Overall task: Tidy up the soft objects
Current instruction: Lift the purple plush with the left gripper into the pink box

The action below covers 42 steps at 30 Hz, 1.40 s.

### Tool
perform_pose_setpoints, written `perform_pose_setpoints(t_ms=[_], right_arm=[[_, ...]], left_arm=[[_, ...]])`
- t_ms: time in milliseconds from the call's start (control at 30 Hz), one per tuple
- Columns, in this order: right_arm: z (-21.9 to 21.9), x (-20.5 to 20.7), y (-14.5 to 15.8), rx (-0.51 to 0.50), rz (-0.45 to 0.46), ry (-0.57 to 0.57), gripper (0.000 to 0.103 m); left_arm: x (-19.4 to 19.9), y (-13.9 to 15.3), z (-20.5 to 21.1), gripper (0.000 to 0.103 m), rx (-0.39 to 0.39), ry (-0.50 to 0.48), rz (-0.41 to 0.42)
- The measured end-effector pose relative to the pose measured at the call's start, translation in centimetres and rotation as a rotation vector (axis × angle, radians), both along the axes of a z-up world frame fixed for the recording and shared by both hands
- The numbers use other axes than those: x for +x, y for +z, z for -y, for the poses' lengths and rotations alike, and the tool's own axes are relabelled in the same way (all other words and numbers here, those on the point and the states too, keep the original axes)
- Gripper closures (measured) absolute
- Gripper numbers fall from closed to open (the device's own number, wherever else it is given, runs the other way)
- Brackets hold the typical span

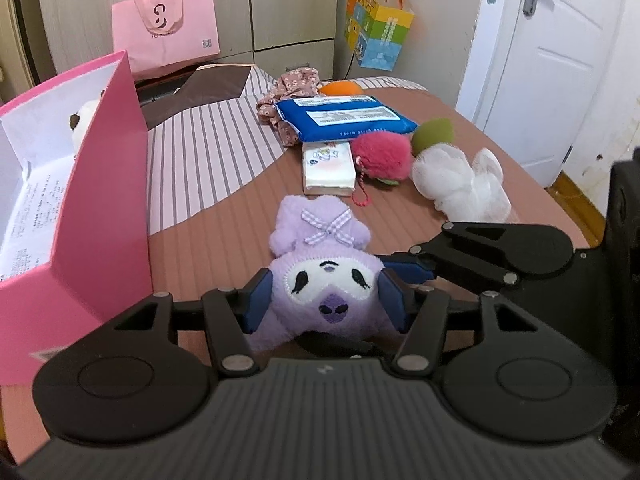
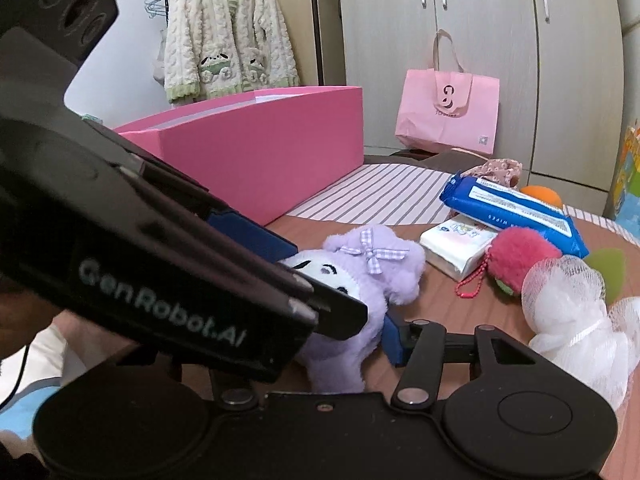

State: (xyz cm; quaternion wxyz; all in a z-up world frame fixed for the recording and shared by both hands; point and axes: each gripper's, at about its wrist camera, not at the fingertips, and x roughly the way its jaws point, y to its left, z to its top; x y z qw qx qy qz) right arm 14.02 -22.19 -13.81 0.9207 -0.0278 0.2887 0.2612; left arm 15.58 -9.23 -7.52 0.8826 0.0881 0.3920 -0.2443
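Brown mat [image 1: 248, 216] over striped cloth [image 1: 208, 136]; wardrobe [image 2: 480, 40] behind.

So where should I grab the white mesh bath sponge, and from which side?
Grip the white mesh sponge across its gathered middle, where the ribbon cinches it. Come from above on its near side: the pink pom-pom and green sponge crowd its far side, and the puffy ends would probably just squash.
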Motion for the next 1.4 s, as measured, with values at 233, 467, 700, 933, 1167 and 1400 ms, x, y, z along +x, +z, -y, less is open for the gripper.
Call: perform_pose_setpoints(t_ms=[233,467,700,933,1167,1400], right_arm=[[-0.6,-1.6,1.4,0.012,-0.054,0.044,0.044],[-1.6,-2.7,3.4,0.025,-0.168,0.101,0.044],[-3.5,-4.2,5.2,0.01,-0.241,0.192,0.044],[-6.1,-5.8,7.9,-0.012,-0.225,0.284,0.044],[-8.7,-6.4,10.5,-0.024,-0.174,0.349,0.044],[-10.6,-5.1,12.7,-0.016,-0.136,0.39,0.044]], left_arm=[[-1.8,1.5,-1.1,0.046,0.008,0.016,-0.051],[-3.2,3.0,-3.8,0.046,-0.052,0.046,-0.163],[-5.5,4.5,-6.6,0.046,-0.084,0.079,-0.221],[-8.2,7.0,-9.2,0.046,-0.082,0.127,-0.195],[-9.7,9.4,-11.7,0.046,-0.085,0.18,-0.147],[-9.1,12.1,-13.7,0.046,-0.08,0.221,-0.11]])
